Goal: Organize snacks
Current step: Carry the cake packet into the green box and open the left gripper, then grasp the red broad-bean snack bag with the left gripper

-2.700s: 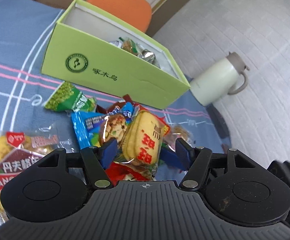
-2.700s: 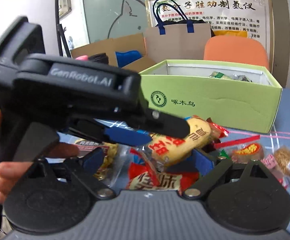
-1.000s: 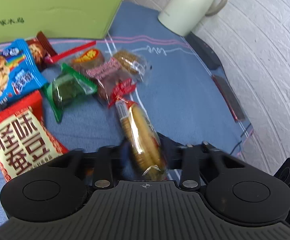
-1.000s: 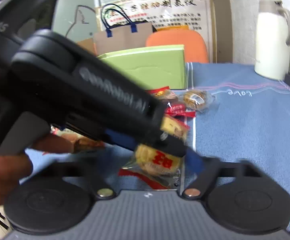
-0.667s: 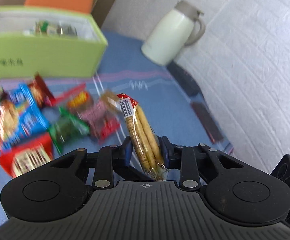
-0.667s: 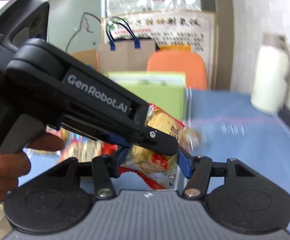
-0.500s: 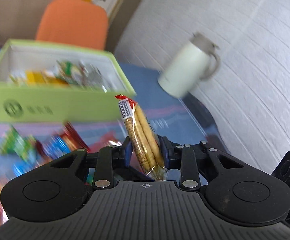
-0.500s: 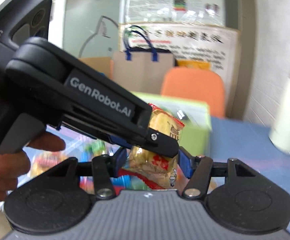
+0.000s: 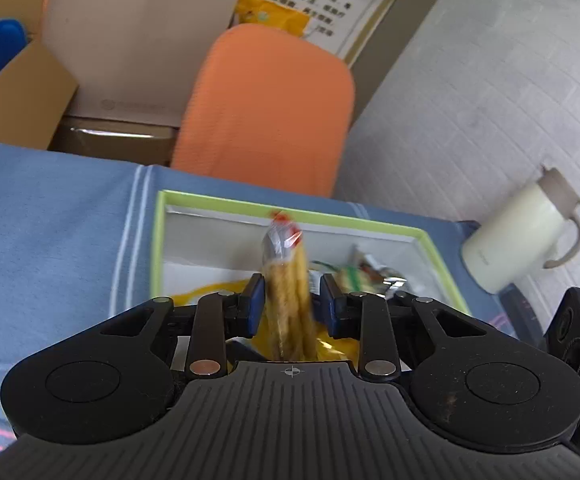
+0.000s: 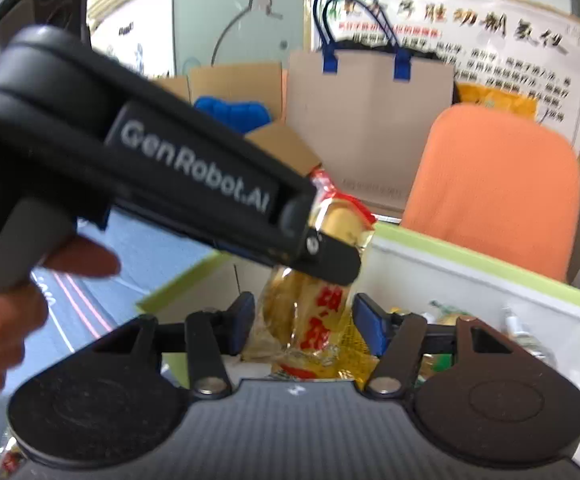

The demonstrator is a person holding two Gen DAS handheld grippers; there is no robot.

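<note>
Both grippers have carried the biscuit pack [image 9: 286, 280] from the loose snacks on the blue cloth [image 9: 50, 220] to a spot over the open green box [image 9: 158, 240], which half a second ago lay farther ahead.

From the left wrist, the left gripper [image 9: 288, 300] has its blue pads very near together, with the pack standing blurred between them, red crimped end up; its jaws are opening slightly, and the blur hides whether the pads press on it. Under the pack, inside the box, lie yellow wrappers [image 9: 210, 292] and a few green and silver packets [image 9: 369, 272].

From the right wrist, the right gripper [image 10: 303, 320] straddles the same pack [image 10: 309, 320]; its jaws are opening, and gaps show between the pads and the wrapper on both sides. Red Chinese characters run down the clear wrapper, too blurred to read. The left gripper's black body [image 10: 150, 184] crosses this view, printed "GenRobot.AI" in grey, with the person's hand [image 10: 10, 304] on its handle.

Behind the box stand an orange chair [image 9: 266, 108], a brown paper bag [image 10: 369, 120] with blue handles, and a poster [image 10: 489, 40] of Chinese text. A cream jug [image 9: 517, 248] sits on the cloth to the box's right.
</note>
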